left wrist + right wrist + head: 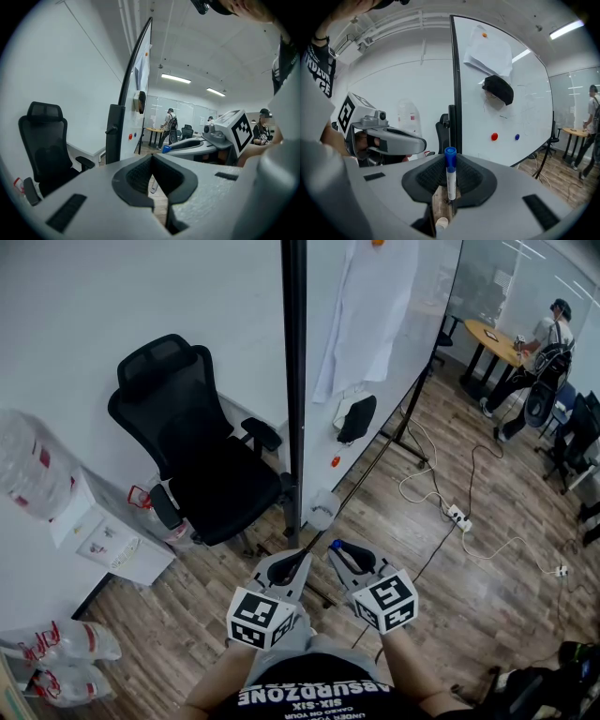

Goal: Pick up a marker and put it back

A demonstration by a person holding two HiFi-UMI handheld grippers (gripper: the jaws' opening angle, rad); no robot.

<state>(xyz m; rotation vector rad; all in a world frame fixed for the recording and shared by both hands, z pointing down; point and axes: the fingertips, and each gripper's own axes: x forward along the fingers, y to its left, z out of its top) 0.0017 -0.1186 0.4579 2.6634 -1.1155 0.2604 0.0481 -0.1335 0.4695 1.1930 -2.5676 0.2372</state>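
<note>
The right gripper (450, 157) is nearest. Its fingers (425, 179) are clamped on a slim white marker with a blue cap (450, 180). The marker stands upright between the ribbed pads, cap up and poking above the fingertips, and its lower end hangs below the grip. In the head view only the blue cap (336, 545) shows, at the tip of that gripper (349, 561).

Just beside it is the left gripper (152, 157). Its fingers (135, 177) are together at the tips and hold nothing. Only floor shows through the hollow between the pads.

Ahead of both stands a tall white whiteboard on a black frame (511, 122), its black upright edge post (294, 381) nearly in line with the grippers. A black, rounded eraser-like pad (498, 89), a red magnet (494, 137) and a blue magnet (516, 137) are on the board. A black mesh office chair (187, 446) sits to the left, by the wall. White cables with a power strip (457, 517) trail over the wood-plank floor (450, 596). Far off, a person (544, 343) sits at a round wooden bench (492, 337).

The marker looks to be mid-carry, and no view plainly shows where it belongs.

- **Slipping or swinging:** the barrel is thin, round and smooth and is held along a short stretch, so a quick swing or a tilt of the wrist could make it pivot or slide down out of the pads.
- **Knocking the cap:** the cap stands proud of the fingertips, so reaching past the black post or up against the board could knock it and lever the marker loose.
- **Tripping:** stepping toward the board's far side means crossing the loose cables.
</note>
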